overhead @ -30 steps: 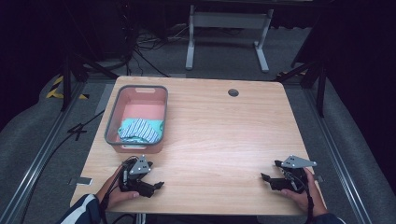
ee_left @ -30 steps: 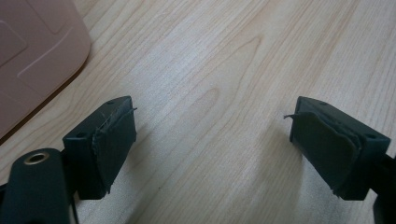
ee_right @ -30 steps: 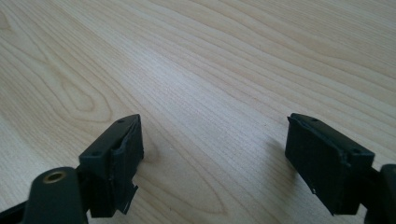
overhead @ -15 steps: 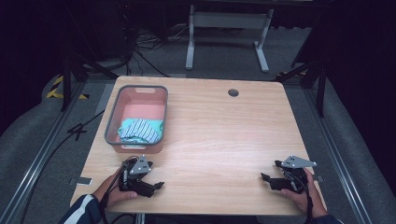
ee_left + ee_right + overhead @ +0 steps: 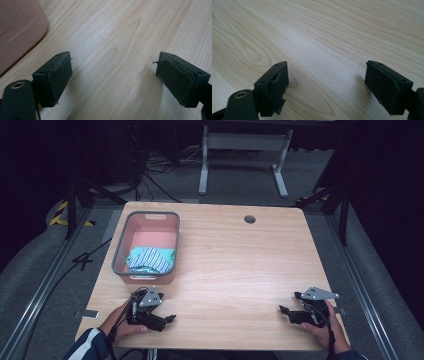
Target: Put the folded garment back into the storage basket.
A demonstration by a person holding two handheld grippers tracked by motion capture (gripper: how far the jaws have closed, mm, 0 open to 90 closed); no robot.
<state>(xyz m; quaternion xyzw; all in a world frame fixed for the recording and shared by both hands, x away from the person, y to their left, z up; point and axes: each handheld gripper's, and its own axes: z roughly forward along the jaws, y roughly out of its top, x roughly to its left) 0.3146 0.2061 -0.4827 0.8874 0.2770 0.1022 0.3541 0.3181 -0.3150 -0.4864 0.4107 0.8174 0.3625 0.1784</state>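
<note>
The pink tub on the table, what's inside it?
Inside the pink tub lies a bunched-up blue and white striped cloth at the near end. The far end shows bare pink floor. Anything under the cloth is hidden.

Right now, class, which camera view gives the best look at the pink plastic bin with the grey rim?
The high view: the pink plastic bin with the grey rim appears whole, striped cloth inside. The left gripper view catches one rounded pink corner at its top left. The right gripper view shows wooden tabletop beyond its jaws.
</note>
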